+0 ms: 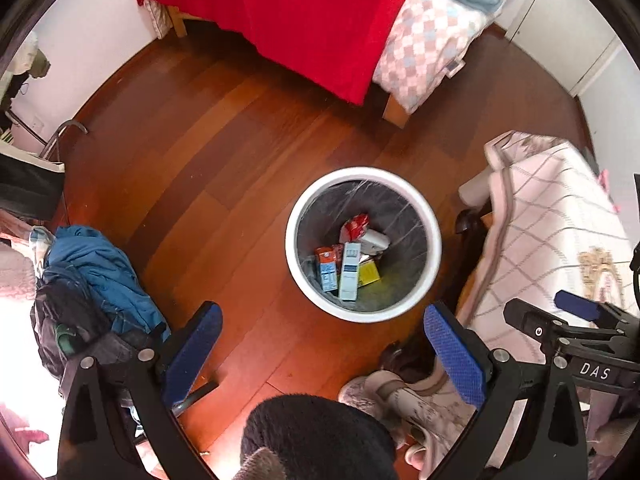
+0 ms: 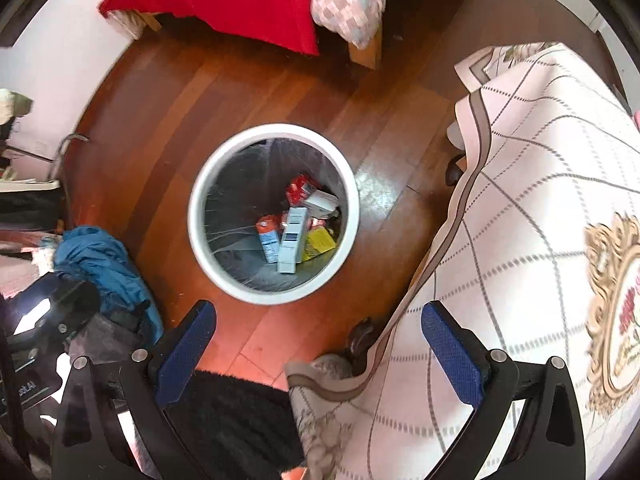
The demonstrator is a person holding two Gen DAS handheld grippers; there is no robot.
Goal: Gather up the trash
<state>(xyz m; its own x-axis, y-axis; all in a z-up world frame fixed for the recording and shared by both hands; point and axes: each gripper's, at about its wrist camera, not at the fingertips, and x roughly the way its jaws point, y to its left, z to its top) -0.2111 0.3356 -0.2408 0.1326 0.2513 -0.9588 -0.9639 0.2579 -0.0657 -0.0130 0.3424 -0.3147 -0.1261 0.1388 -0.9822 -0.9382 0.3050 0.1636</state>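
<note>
A white round trash bin [image 1: 432,240] with a clear liner stands on the wooden floor; it also shows in the right wrist view [image 2: 196,216]. Inside lie several pieces of trash: a tall pale blue box [image 1: 349,271] [image 2: 292,240], an orange and blue carton [image 1: 326,267] [image 2: 268,240], a yellow packet [image 1: 369,273] [image 2: 320,242] and a red wrapper [image 1: 354,225] [image 2: 298,190]. My left gripper [image 1: 322,344] is open and empty, above and in front of the bin. My right gripper [image 2: 318,344] is open and empty, above the bin's near side; its body shows in the left wrist view [image 1: 572,328].
A bed with a red blanket [image 1: 304,24] stands behind the bin. A table with a checked pink cloth [image 2: 540,200] is at the right. A pile of blue and dark clothes [image 1: 96,280] lies at the left. Slippers [image 1: 404,396] and a dark furry thing [image 1: 316,436] lie near the bottom edge.
</note>
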